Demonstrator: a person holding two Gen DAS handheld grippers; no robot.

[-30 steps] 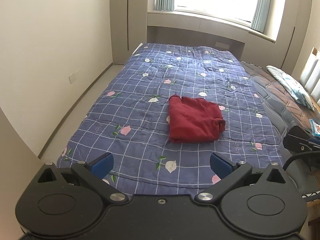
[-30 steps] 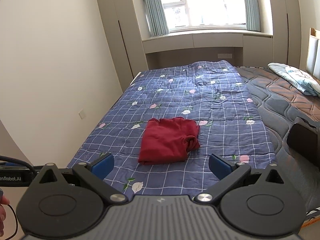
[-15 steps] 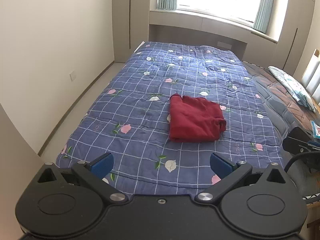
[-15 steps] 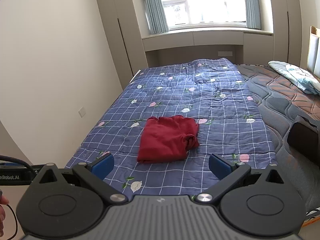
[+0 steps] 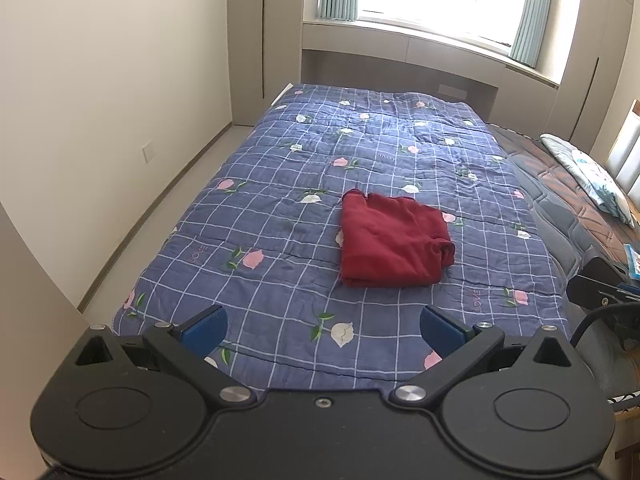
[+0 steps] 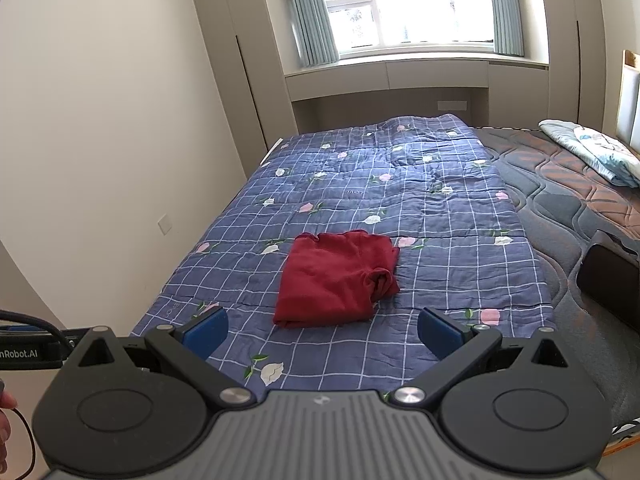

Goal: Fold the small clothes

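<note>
- The underside and inner layers of the folded red garment [image 5: 392,240] are hidden by its top layer.
- The near end of the bed [image 5: 280,208] is hidden behind the left gripper [image 5: 323,326].
- A pillow [image 6: 592,150] is cut off at the right edge.
- The window [image 6: 416,4] is overexposed, so what lies outside it cannot be made out.

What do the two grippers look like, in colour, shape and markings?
Both the left gripper and the right gripper have black linkage arms with silver screws, round black housings and blue finger pads. The right one's body is ribbed grey; the left one's is plain black.
</note>
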